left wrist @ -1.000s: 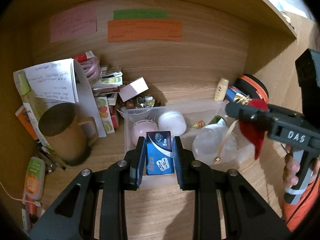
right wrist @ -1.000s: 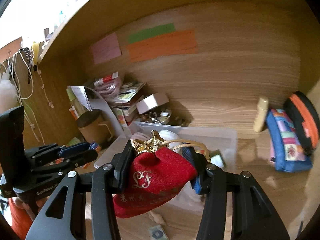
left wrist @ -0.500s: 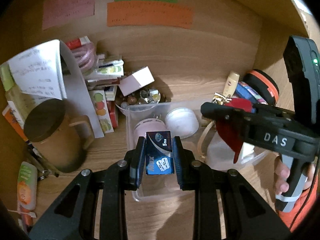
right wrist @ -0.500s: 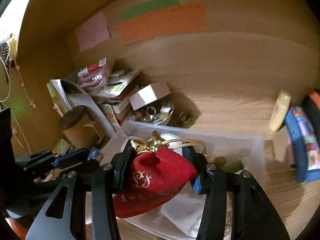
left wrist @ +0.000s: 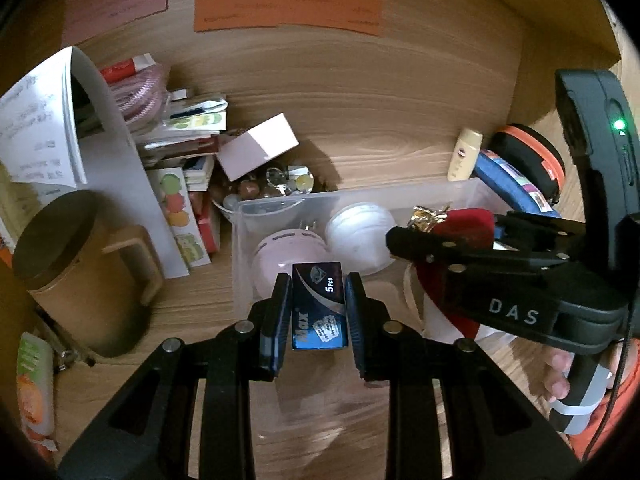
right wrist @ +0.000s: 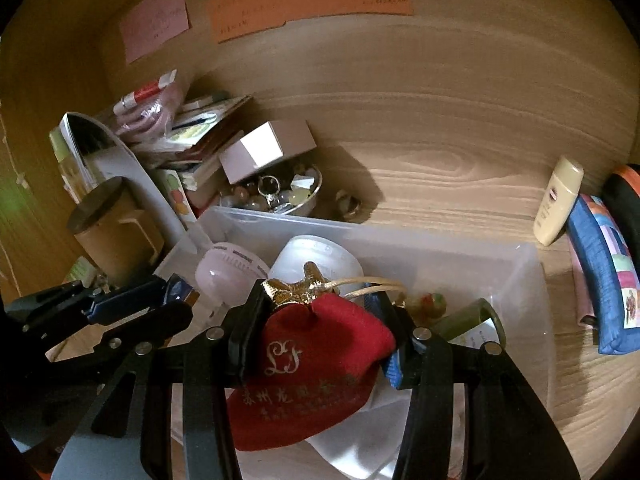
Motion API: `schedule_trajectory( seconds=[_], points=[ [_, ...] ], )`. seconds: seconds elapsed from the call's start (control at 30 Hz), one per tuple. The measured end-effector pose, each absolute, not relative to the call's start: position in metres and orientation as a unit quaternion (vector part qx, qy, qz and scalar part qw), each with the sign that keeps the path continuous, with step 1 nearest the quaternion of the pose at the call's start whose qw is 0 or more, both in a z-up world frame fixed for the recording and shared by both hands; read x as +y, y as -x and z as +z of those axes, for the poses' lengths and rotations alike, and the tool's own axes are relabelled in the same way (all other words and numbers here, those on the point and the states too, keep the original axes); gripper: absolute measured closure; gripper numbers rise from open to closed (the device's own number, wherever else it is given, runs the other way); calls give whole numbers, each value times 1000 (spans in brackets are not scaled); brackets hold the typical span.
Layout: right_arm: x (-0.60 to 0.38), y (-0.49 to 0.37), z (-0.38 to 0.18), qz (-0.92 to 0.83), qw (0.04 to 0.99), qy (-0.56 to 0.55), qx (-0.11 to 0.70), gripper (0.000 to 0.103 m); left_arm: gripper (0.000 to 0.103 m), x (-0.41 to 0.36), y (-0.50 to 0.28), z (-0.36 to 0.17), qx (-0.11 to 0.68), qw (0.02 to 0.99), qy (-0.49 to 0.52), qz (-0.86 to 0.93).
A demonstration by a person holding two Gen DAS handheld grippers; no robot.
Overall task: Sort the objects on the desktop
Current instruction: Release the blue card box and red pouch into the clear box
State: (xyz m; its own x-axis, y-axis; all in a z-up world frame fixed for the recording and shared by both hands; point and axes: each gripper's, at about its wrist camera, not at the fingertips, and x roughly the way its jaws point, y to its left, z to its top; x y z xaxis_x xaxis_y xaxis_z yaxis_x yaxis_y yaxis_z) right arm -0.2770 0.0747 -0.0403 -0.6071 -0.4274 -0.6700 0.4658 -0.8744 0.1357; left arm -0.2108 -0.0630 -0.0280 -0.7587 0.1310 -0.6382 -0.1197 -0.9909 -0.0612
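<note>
Left gripper (left wrist: 317, 307) clamped on small dark-blue "Max" cardboard box (left wrist: 319, 308), held over near-left edge of clear plastic bin (left wrist: 424, 196). Right gripper (right wrist: 320, 320) pinching red fabric drawstring pouch with gold tie (right wrist: 312, 364), over the bin's middle. In bin beyond: pink round device (right wrist: 228, 276), white round jar (right wrist: 316, 260). Left: brown lidded mug (left wrist: 76, 272). Far: steel bowl of trinkets (right wrist: 276, 196), pink carton (right wrist: 266, 150).

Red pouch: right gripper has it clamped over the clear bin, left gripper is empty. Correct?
Not quite. The left gripper is not empty: its jaws are shut on a small blue box, as the left wrist view shows. The rest holds: the right gripper has the red pouch clamped over the clear bin.
</note>
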Motion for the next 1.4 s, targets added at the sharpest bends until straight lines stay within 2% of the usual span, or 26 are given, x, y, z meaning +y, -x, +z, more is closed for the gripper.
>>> schedule_trajectory(
  seconds=[0.4,0.47,0.6,0.67,0.83,0.93,1.0,1.13,1.23,1.3,1.4],
  points=[
    [63,273,-47,-910,209,-351,77,56,77,-61,211,-34,14,65,329,942],
    [63,271,-47,-914,198,-343,88,52,77,-60,210,-35,17,64,330,941],
    [68,272,-44,-915,198,-342,78,51,77,-61,208,-34,17,61,329,942],
    [70,272,-42,-916,201,-339,73,50,71,-62,208,-34,13,62,329,942],
    [72,266,-32,-916,224,-328,61,48,65,-61,207,-34,14,58,327,943],
    [74,263,-28,-918,227,-320,57,36,53,-59,205,-32,19,53,318,946],
    [75,263,-27,-920,222,-316,56,29,51,-59,204,-30,14,53,314,948],
    [79,264,-22,-922,216,-316,53,28,50,-52,203,-29,24,54,314,947],
    [83,262,-13,-925,215,-310,43,24,41,-49,200,-26,35,50,311,948],
    [84,257,-7,-929,212,-301,47,20,39,-47,197,-22,41,46,305,950],
    [84,248,2,-932,213,-289,54,18,28,-46,191,-17,46,37,298,953]
  ],
)
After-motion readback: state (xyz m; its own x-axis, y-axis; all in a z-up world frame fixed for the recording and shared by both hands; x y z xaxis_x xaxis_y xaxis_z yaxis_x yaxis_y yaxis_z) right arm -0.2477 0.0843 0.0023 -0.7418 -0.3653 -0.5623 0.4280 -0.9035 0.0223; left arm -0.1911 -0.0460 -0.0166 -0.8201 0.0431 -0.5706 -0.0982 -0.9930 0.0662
